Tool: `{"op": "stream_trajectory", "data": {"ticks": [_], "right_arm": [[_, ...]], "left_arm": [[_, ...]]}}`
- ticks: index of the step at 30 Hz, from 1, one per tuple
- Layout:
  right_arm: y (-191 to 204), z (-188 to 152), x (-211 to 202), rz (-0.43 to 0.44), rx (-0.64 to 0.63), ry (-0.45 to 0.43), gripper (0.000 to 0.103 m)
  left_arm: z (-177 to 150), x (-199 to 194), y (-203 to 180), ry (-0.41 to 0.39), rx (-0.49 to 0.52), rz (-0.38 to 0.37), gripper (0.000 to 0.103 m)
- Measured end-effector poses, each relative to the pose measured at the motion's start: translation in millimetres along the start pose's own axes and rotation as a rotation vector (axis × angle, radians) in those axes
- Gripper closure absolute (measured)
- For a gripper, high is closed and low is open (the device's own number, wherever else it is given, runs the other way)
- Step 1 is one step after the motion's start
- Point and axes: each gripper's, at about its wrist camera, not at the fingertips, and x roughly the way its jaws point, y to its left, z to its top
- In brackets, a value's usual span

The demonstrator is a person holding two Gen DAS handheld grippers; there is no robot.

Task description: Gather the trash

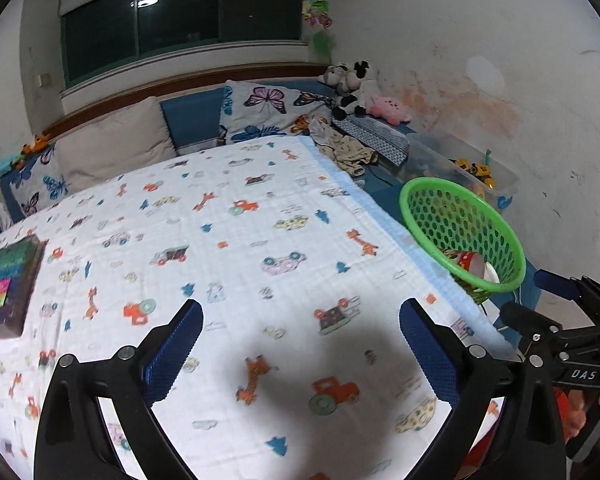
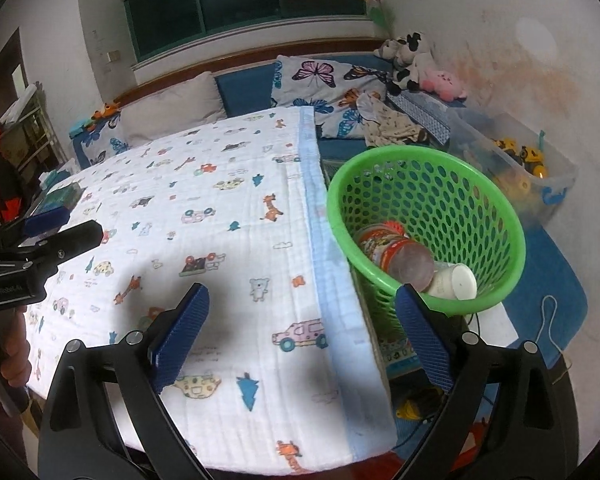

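A green perforated basket [image 2: 440,184] stands tilted at the bed's right edge. Inside it lie a red-labelled plastic bottle [image 2: 396,254] and a small white bottle [image 2: 456,280]. My right gripper [image 2: 304,312] is open over the blanket's right edge, its right finger just in front of the basket rim, nothing between the fingers. In the left wrist view the basket [image 1: 460,224] sits to the right, with the bottle [image 1: 470,264] showing inside. My left gripper [image 1: 300,328] is open above the printed blanket [image 1: 236,240] and holds nothing. The right gripper's black body [image 1: 568,344] shows at the right edge there.
A dark book [image 1: 8,284] lies on the blanket at the left. Pillows [image 1: 112,144], stuffed toys [image 1: 356,88] and crumpled clothes [image 1: 348,152] crowd the head of the bed. A clear bin with toy trucks [image 2: 524,160] stands by the wall. A blue mat [image 2: 548,292] covers the floor.
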Motion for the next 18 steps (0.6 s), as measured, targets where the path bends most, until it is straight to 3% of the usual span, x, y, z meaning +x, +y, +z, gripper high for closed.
{"op": "stream_trajectory", "data": {"ticks": [18], "right_arm": [[31,-4,-9,0.027,-0.038,-0.027,0.006]], "left_arm": [[-33,-30,38,-0.034,-0.074,0.078,0.007]]}}
